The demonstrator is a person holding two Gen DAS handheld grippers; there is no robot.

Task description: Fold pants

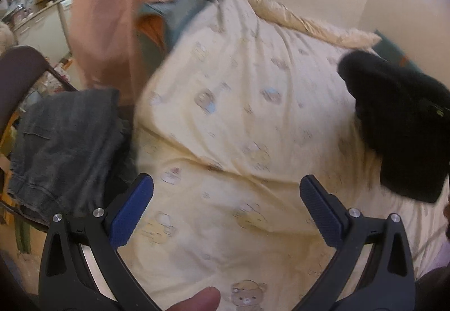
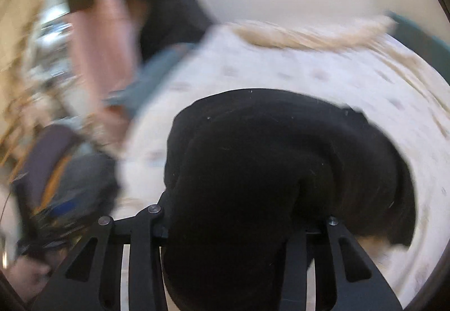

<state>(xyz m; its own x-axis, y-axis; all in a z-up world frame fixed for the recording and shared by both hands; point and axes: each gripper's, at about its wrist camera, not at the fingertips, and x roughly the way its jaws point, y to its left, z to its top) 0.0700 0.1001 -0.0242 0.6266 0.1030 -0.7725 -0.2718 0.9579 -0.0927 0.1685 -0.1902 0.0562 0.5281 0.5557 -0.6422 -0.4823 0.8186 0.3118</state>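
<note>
Right wrist: black pants [image 2: 253, 170] between jaws

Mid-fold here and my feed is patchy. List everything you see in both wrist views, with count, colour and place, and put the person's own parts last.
black pants: one, black, bunched on the bedcover, one end between the right jaws.
bedcover: one, pale yellow with bear prints, spread across the bed.
grey jeans: one, dark grey, folded on the chair at the left.
chair: one, dark brown, left of the bed.
hanging cloth: one, peach, hanging upper left.
left gripper: one, black with blue pads, jaws open over bare bedcover, holding nothing.
right gripper: one, black, fingertips hidden by the pants; jaws closed on the fabric.
thumb: one, bottom edge of the left view.
</note>
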